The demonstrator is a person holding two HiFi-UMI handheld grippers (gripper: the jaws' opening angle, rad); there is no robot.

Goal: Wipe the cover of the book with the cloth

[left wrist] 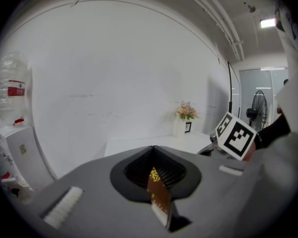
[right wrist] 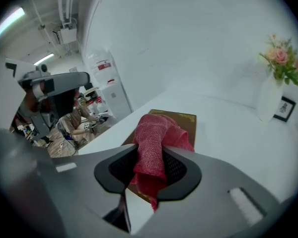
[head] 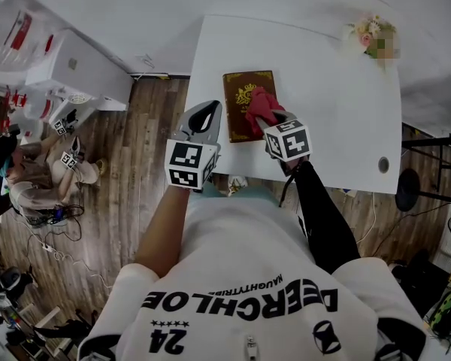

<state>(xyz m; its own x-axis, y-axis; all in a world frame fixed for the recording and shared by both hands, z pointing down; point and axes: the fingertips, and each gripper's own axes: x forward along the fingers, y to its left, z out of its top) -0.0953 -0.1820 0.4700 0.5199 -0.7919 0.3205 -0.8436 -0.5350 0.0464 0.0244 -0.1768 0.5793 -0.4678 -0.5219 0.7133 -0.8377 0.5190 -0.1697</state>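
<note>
A brown book [head: 239, 122] with gold ornament lies on the white table [head: 338, 119], near its front left. A red cloth [head: 260, 104] rests on the cover. My right gripper [head: 274, 120] is shut on it; in the right gripper view the cloth [right wrist: 156, 143] bunches between the jaws over the book [right wrist: 185, 119]. My left gripper [head: 213, 108] hovers at the book's left edge. Its jaws stand together, and a thin strip of the book [left wrist: 156, 187] shows through the slit between them.
A vase of flowers [head: 372, 36] stands at the table's far right corner. A cable hole [head: 383, 165] is near the front right. Left of the table stand a white cabinet [head: 75, 70] and water bottles; a person [head: 22, 175] sits on the wooden floor.
</note>
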